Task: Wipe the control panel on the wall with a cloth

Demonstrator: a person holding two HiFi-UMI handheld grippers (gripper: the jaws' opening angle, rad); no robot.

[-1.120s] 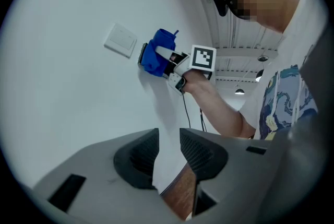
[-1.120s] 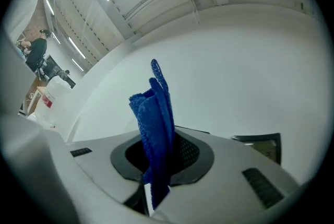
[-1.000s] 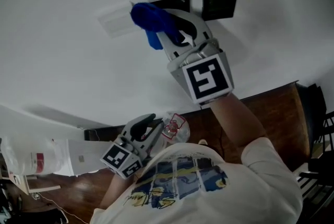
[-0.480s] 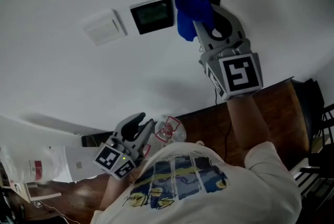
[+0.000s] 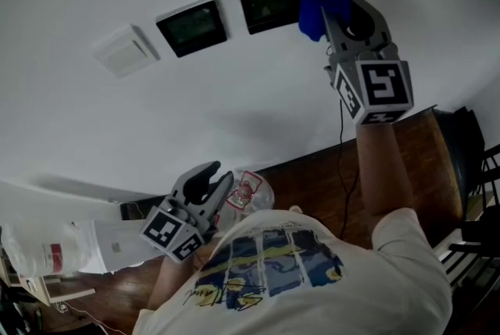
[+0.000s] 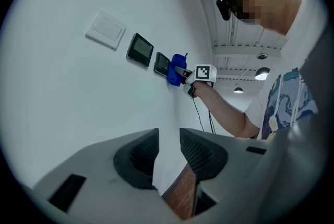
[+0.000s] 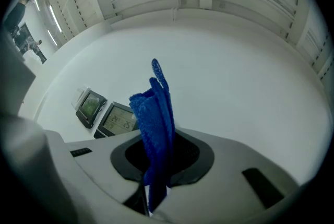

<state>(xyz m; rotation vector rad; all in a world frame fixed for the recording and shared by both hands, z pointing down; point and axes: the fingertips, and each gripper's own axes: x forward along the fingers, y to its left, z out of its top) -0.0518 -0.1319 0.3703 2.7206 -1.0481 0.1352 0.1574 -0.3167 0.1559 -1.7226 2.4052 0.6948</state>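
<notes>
My right gripper is clenched on the blue cloth. In the right gripper view its jaws pinch the folded fabric low down, and the rest stands up from them toward 12 o'clock. In the head view the gripper is raised to the white wall at about 1 o'clock of the frame, with the cloth bunched at its tip against the wall.

The nearer control panel is a dark screen at 9 o'clock from the cloth. The cloth sits right at that panel's edge, beside the screen rather than over it. A second dark panel follows further along at 9 o'clock, slightly lower. Beyond that is a white switch plate. All three run in a row across the wall.

My left gripper hangs low, at about 7 o'clock in the head view and well apart from the panels. It is released: its jaws stand apart with nothing between them, and only wall and brown wood show through the gap. Just beside it at 3 o'clock is a clear item with a red-edged label, which I cannot identify. A thin dark cable runs down the wall at 6 o'clock from the right gripper.
</notes>
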